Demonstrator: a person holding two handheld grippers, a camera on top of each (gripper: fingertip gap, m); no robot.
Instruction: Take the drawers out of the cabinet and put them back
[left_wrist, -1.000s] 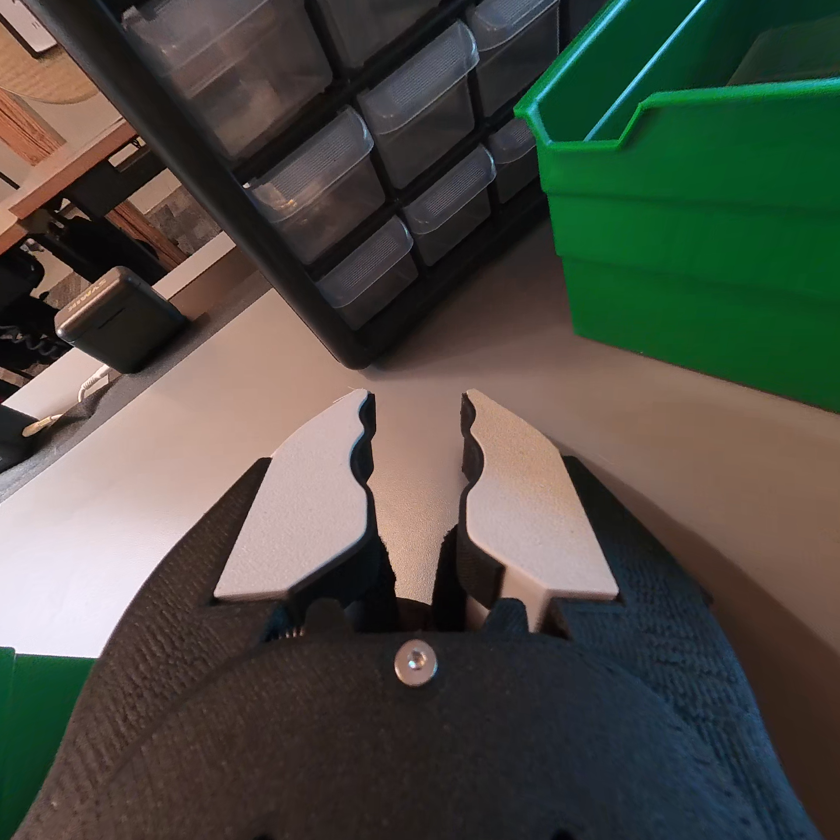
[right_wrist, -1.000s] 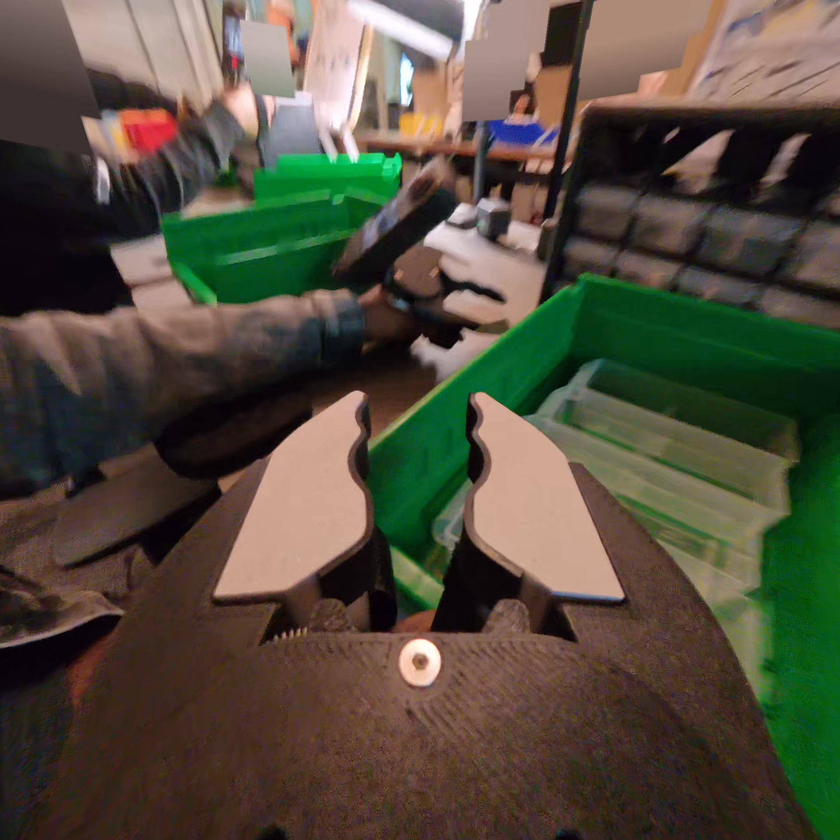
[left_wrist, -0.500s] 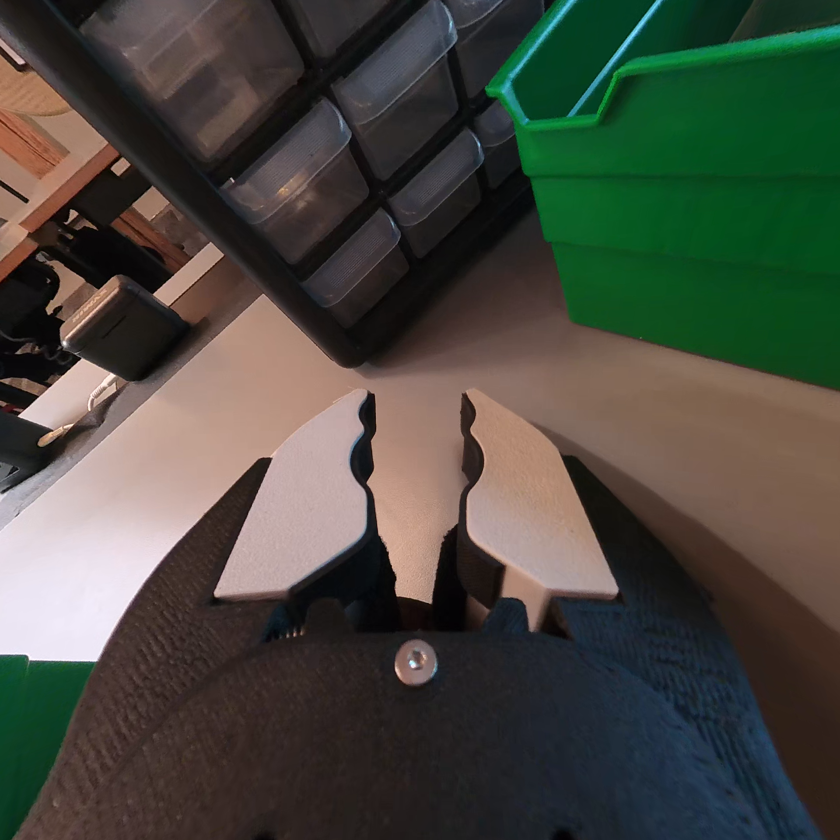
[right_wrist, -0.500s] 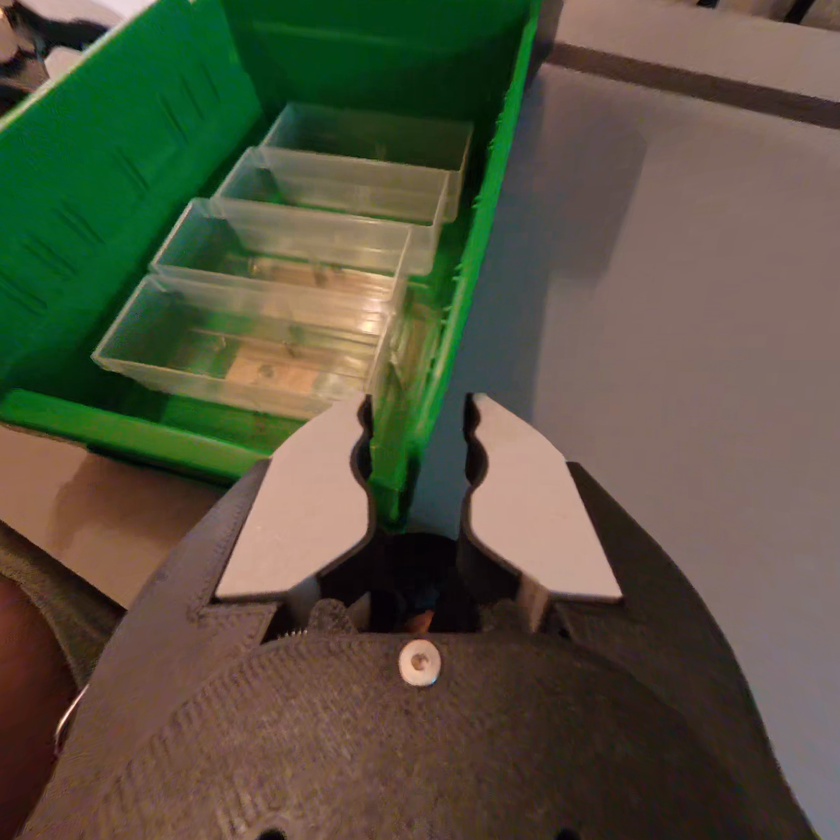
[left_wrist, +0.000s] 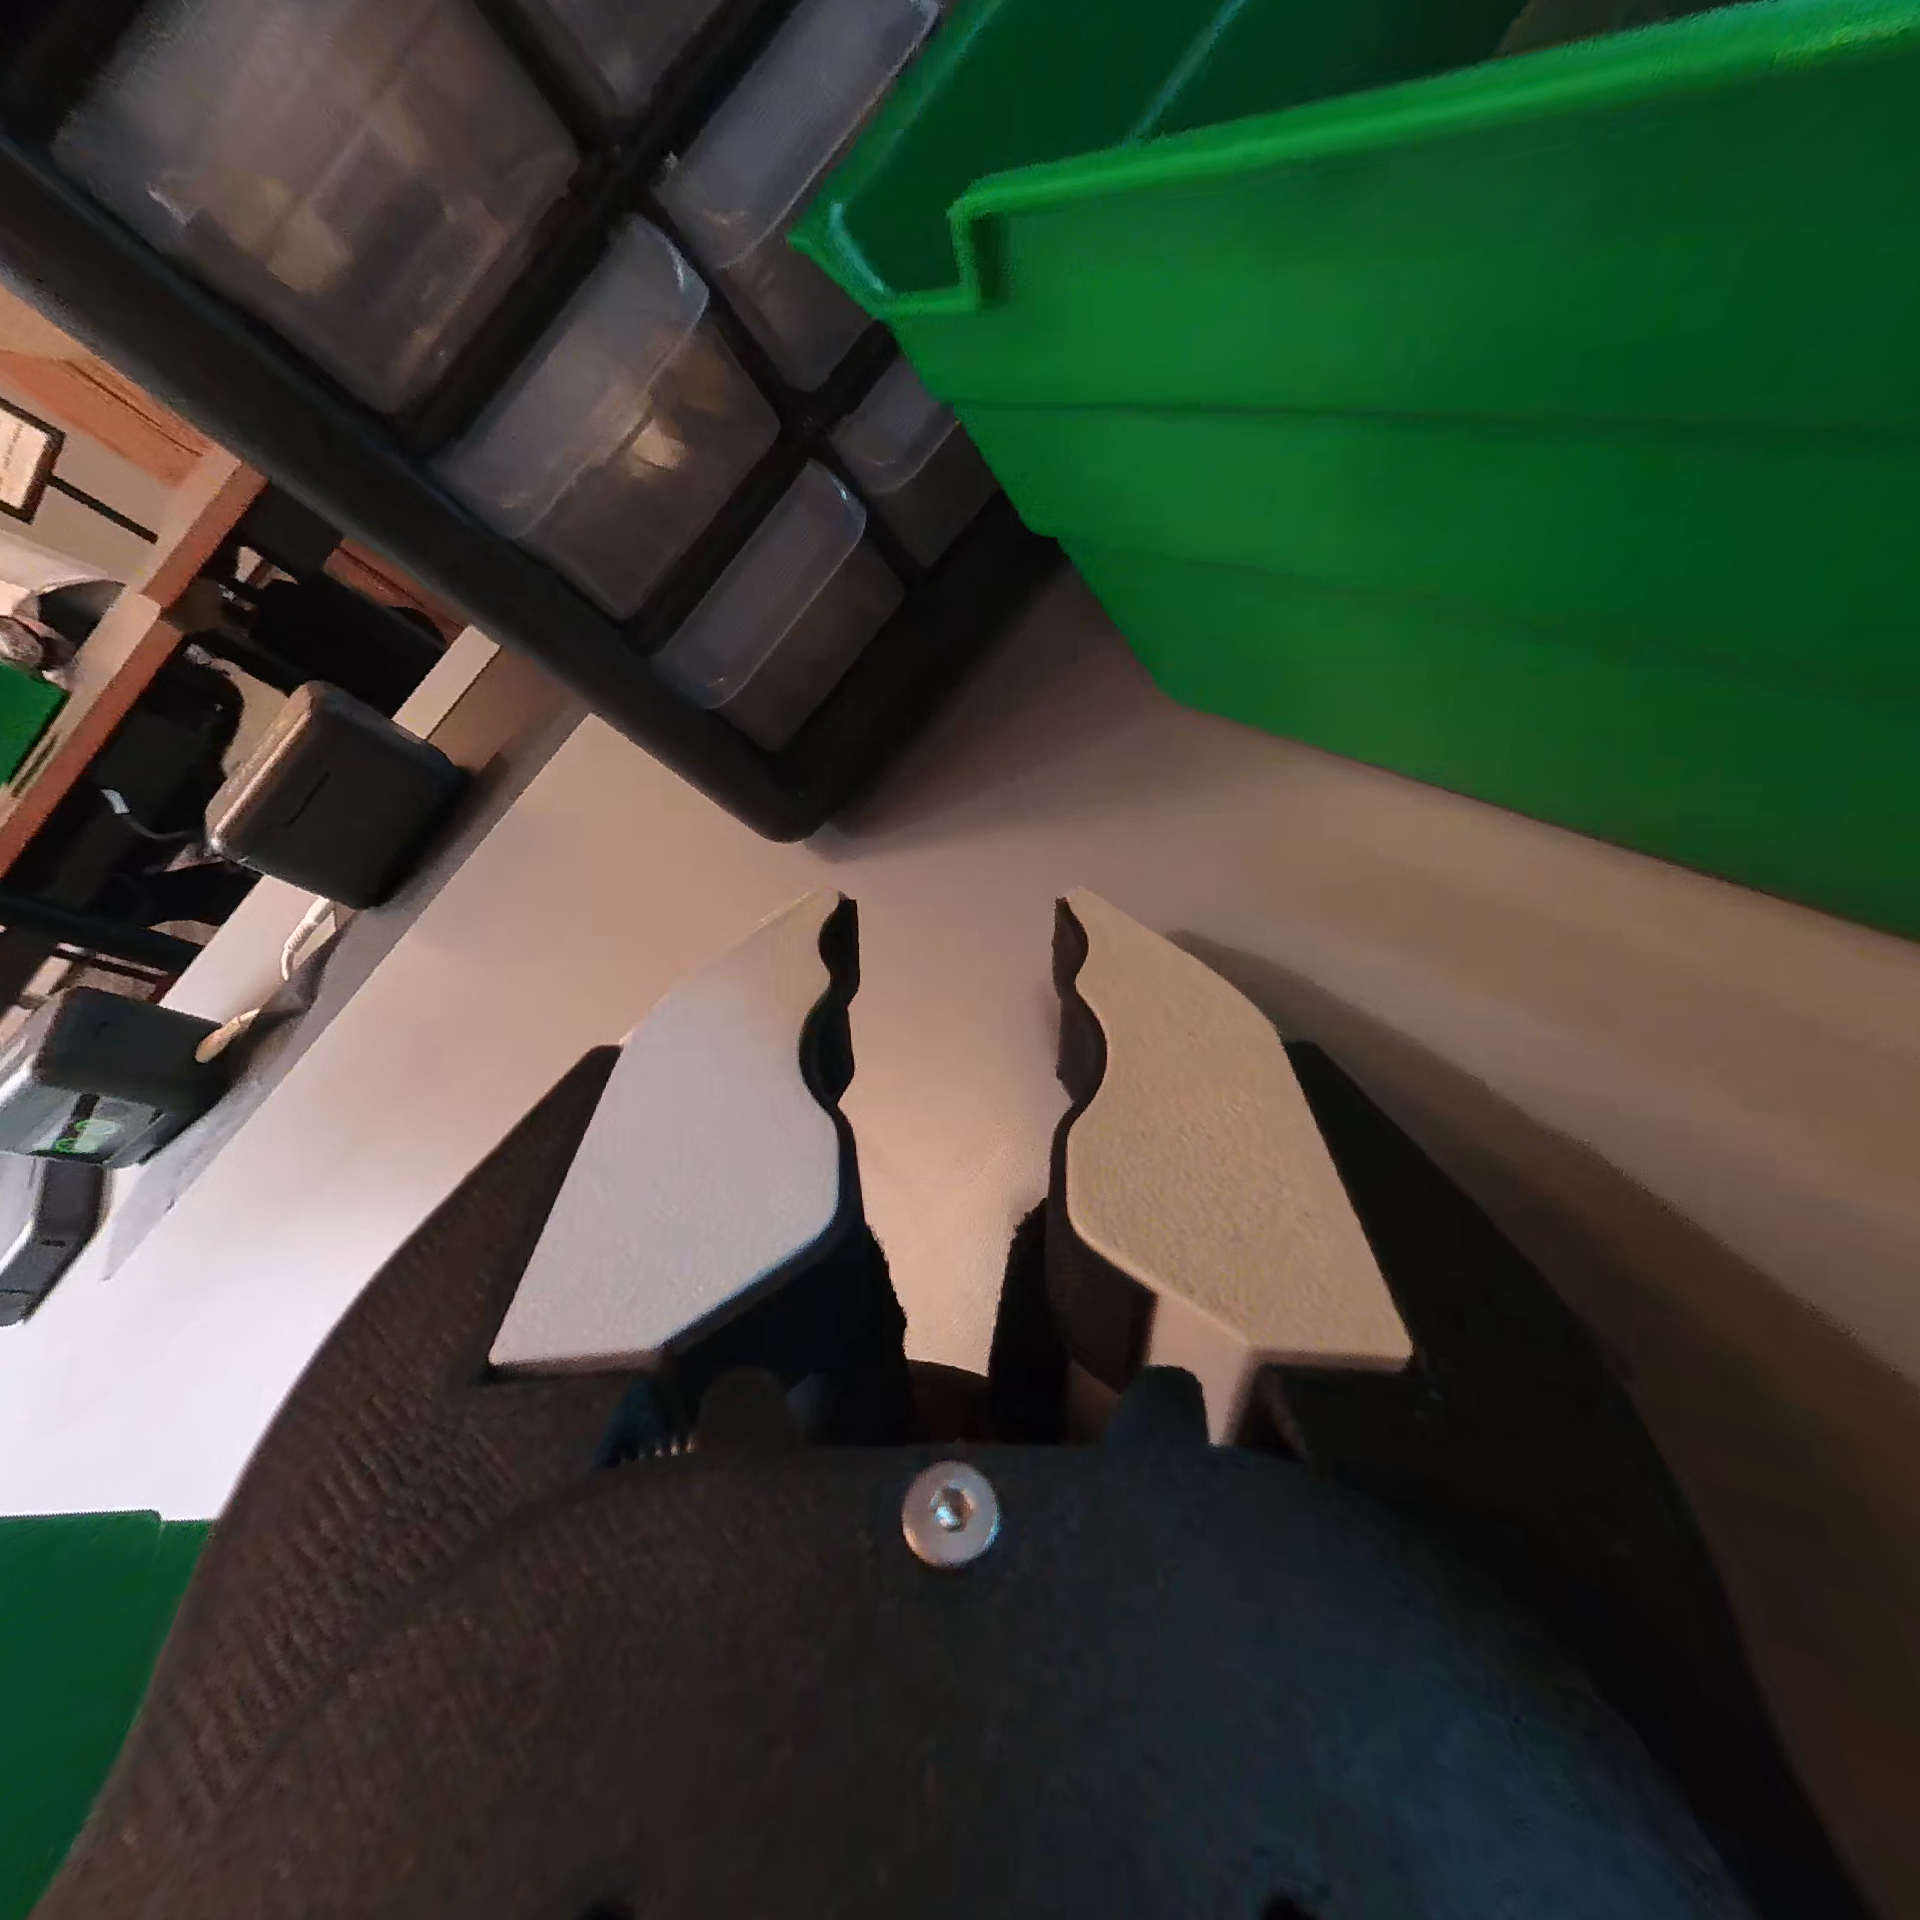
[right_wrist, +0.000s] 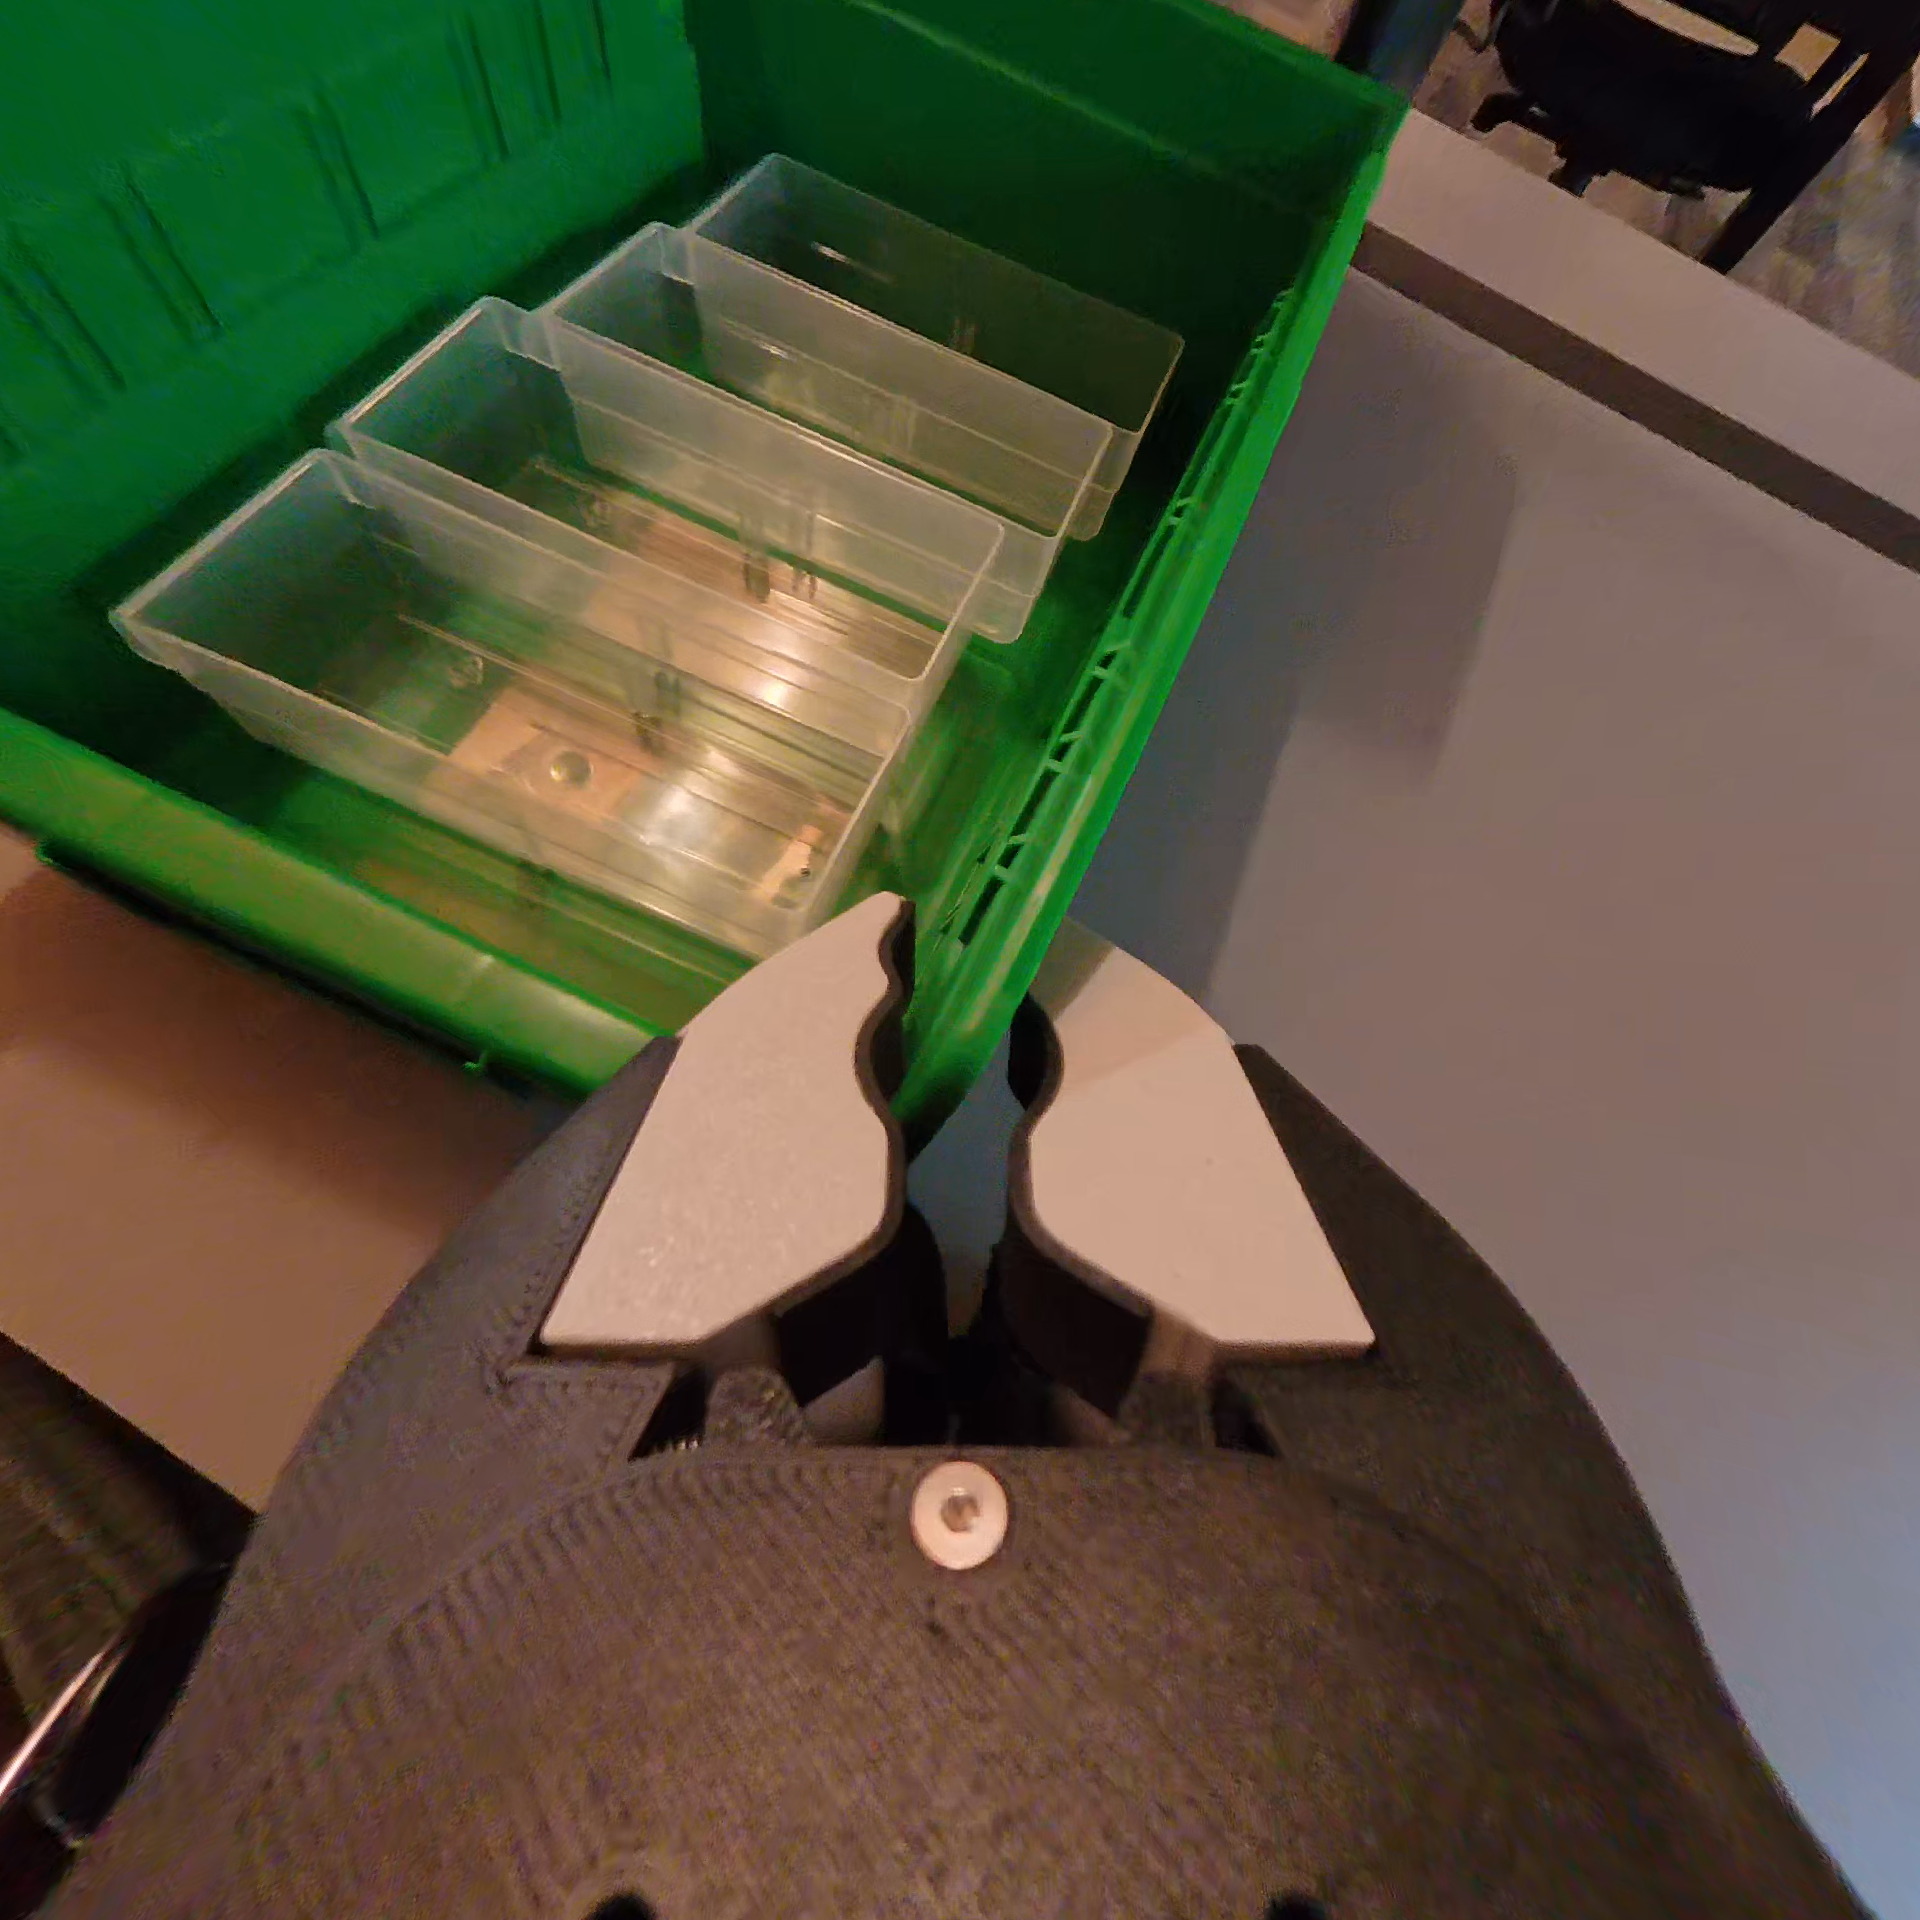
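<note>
the right gripper (right_wrist: 961, 956) hangs low over the near corner of the green bin (right_wrist: 1132, 665), its jaws parted, one finger inside the bin's side wall and the other outside it. whether the pads actually pinch that wall i can't tell from here; it looks more like straddling than clamping. in the bin sit four clear plastic drawers (right_wrist: 582, 665), lined up side by side and overlapping a little, all empty so far as i can see. the left gripper (left_wrist: 956, 914) is released too, nothing between its fingers, resting low near the pale tabletop (left_wrist: 520, 1091) and pointing at the bottom corner of the black cabinet (left_wrist: 727, 758), where other translucent drawers (left_wrist: 623, 436) sit in their slots. those loose drawers look light, thin-walled and slick, stiff enough but likely to flex or skate under a hard squeeze. i'd take the nearest one by its short end wall, one finger inside and one outside, gently.
</note>
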